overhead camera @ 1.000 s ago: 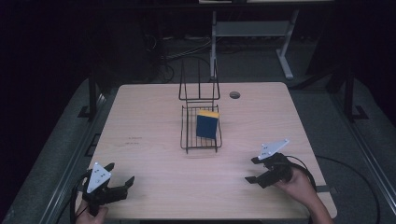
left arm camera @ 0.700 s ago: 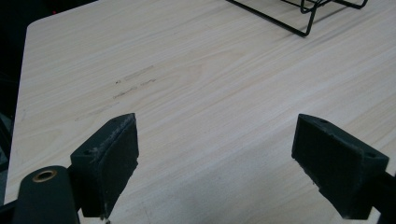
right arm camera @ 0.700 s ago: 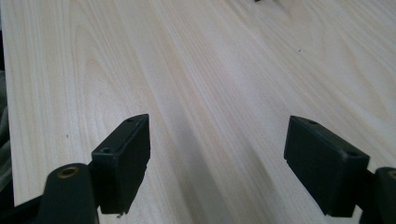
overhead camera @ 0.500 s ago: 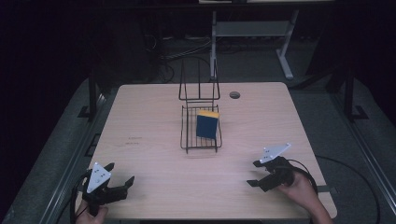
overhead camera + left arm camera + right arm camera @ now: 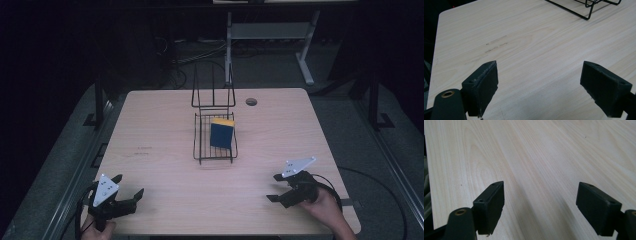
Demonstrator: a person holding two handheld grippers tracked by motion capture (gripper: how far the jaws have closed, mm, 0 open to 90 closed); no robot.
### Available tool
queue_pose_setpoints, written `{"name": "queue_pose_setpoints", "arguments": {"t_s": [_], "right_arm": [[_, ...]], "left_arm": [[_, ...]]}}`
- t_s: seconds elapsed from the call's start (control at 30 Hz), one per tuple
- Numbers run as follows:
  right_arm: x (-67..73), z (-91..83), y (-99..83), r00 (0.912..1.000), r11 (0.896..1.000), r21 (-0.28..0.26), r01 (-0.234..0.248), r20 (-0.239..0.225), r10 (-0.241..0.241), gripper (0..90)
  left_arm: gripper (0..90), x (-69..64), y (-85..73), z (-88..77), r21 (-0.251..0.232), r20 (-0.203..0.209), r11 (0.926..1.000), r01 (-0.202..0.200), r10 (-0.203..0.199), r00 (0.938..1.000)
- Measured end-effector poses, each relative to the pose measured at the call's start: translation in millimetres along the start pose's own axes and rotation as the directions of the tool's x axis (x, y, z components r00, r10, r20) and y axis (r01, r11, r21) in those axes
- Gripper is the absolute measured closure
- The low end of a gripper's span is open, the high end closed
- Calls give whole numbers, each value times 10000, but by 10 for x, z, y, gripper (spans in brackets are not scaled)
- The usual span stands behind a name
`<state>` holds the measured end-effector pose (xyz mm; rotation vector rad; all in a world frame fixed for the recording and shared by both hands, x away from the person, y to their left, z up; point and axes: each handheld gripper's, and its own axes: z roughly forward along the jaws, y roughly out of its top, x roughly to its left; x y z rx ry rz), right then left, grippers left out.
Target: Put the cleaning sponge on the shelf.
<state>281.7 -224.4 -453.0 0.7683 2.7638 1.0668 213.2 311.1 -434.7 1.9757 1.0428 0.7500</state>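
High view: the right gripper (image 5: 281, 189) has slid a little back toward the near right corner of the table (image 5: 160, 120) since a second ago, low over the wood, while the left gripper (image 5: 131, 189) has kept its spot at the near left corner. Both stand with jaws wide and nothing between them — the left gripper view and the right gripper view each show bare wood between the pads. The blue-and-yellow sponge (image 5: 221, 134) leans on edge inside the black wire basket (image 5: 201, 150) at mid-table, toward the far edge, with a wire rack (image 5: 213, 92) just behind it. Both tools are well apart from it — to my eye the hands look parked rather than reaching.
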Motion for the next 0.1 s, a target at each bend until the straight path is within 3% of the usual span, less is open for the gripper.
{"name": "queue_pose_setpoints", "arguments": {"t_s": [0.1], "right_arm": [[16, -3, -16, 10000, 10000, -75, -11, -4, 11, 224]], "left_arm": [[141, 0, 2, -2, -30, -20, 10000, -2, 2, 10000]]}}
